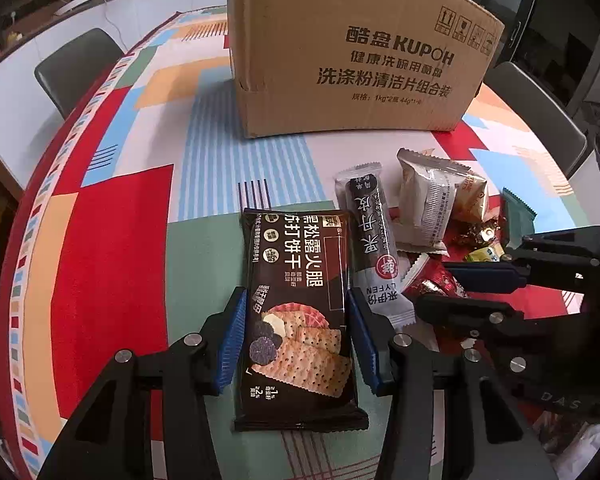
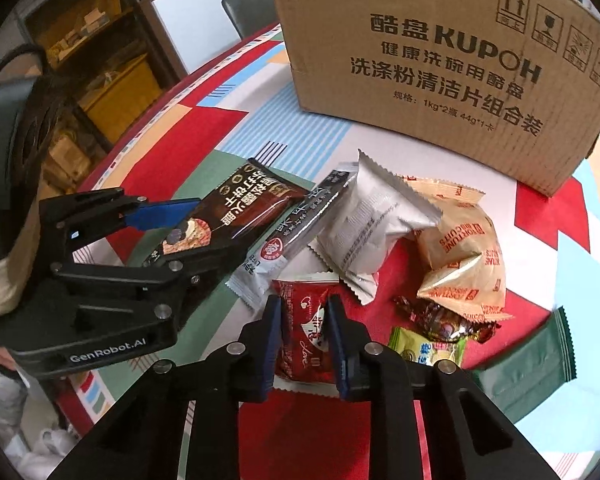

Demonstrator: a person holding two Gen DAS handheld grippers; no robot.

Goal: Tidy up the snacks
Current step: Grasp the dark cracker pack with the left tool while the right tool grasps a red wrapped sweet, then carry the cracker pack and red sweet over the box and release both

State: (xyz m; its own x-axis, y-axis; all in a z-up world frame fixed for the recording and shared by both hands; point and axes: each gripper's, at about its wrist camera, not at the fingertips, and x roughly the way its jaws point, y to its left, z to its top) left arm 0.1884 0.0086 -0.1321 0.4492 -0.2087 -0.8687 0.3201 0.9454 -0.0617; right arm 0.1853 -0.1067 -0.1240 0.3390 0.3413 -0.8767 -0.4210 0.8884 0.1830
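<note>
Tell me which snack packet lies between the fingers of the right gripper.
The small red packet, white script on it. The right gripper straddles it; the other snacks lie outside its fingers.
</note>
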